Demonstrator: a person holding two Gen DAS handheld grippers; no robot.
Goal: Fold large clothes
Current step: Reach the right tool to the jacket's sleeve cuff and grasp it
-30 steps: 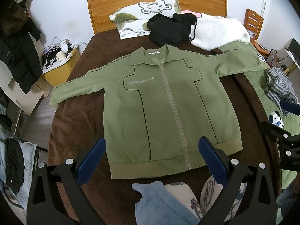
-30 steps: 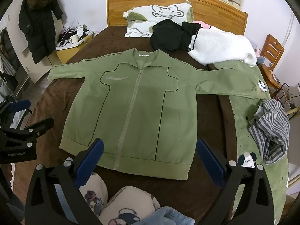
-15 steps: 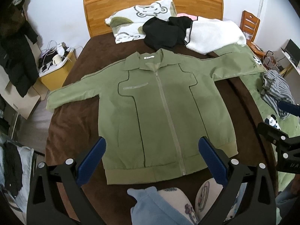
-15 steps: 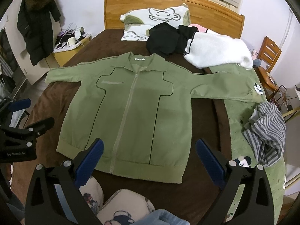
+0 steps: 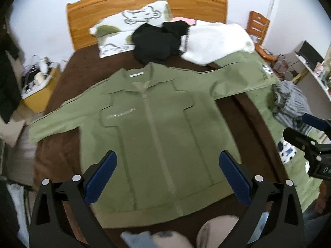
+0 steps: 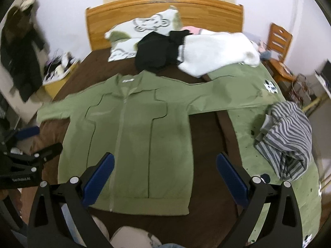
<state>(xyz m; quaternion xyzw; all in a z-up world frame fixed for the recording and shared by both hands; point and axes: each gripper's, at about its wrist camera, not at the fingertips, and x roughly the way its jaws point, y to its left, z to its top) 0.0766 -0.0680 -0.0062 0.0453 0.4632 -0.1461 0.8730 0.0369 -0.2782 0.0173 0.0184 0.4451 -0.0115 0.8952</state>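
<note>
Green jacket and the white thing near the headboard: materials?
Green jacket: looks like thin, smooth woven cloth with a matte finish; it lies flat with ribbed hem. White garment: seems fleecy or plush, thick and soft-edged. Blur leaves both uncertain.

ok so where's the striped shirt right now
The striped shirt lies crumpled at the right side of the bed in the right wrist view, on the green blanket, just beyond the green jacket's outstretched sleeve.

Wooden headboard (image 5: 144, 2), printed pillow (image 5: 128, 29), black garment (image 5: 157, 41), white fleece (image 5: 217, 39), striped cloth (image 6: 287, 136), wooden chair (image 6: 279, 47)
</note>
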